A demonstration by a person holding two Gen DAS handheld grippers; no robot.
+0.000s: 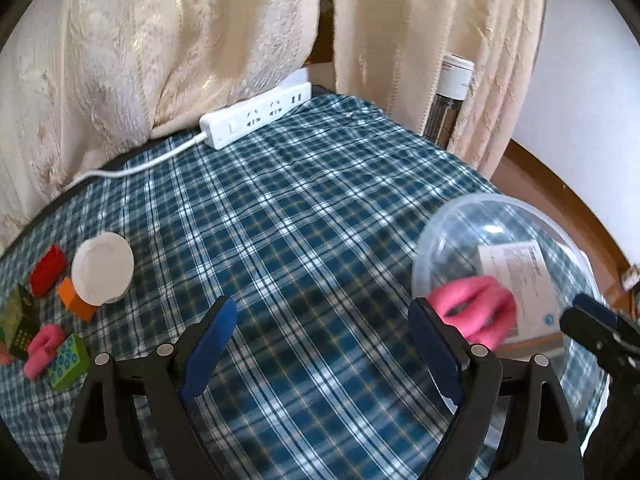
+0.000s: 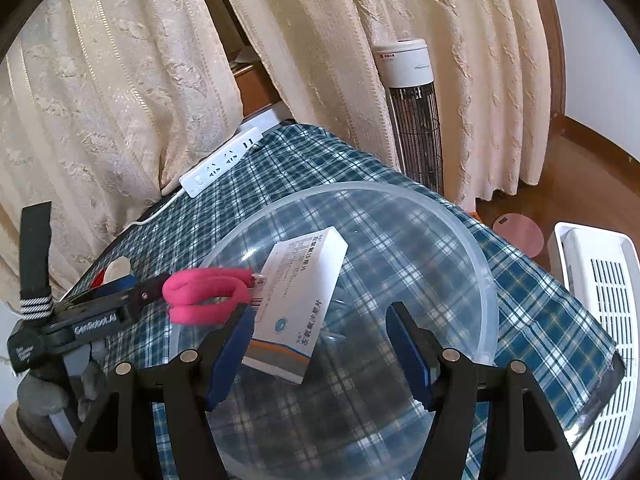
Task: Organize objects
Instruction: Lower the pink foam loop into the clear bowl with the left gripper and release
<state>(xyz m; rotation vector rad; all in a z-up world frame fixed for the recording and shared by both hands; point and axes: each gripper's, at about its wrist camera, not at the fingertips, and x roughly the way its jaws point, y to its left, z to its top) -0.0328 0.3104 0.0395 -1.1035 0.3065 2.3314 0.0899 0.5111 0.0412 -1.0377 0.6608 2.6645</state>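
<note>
Hovering over the plaid tablecloth (image 1: pixel 304 216), left gripper (image 1: pixel 320 320) spread wide with nothing between its blue pads. Poising above the clear plastic bowl (image 2: pixel 460 248), right gripper (image 2: pixel 320 320) parted about halfway, also gripping nothing. Lying inside that bowl: white medicine box (image 2: pixel 304 280) and pink foam piece (image 2: pixel 204 288) leaning at the near rim. Waiting at the cloth's left edge: white round lid (image 1: pixel 102 272), red block (image 1: pixel 48 270), orange block (image 1: pixel 74 300), green block (image 1: pixel 68 362), second pink piece (image 1: pixel 42 348).

Left gripper (image 1: pixel 320 324): black frame wearing blue pads, silver screws showing. Right gripper (image 2: pixel 320 332): looking identical. Black striped strap (image 2: pixel 36 256) hanging above left gripper's white-lettered body.
</note>
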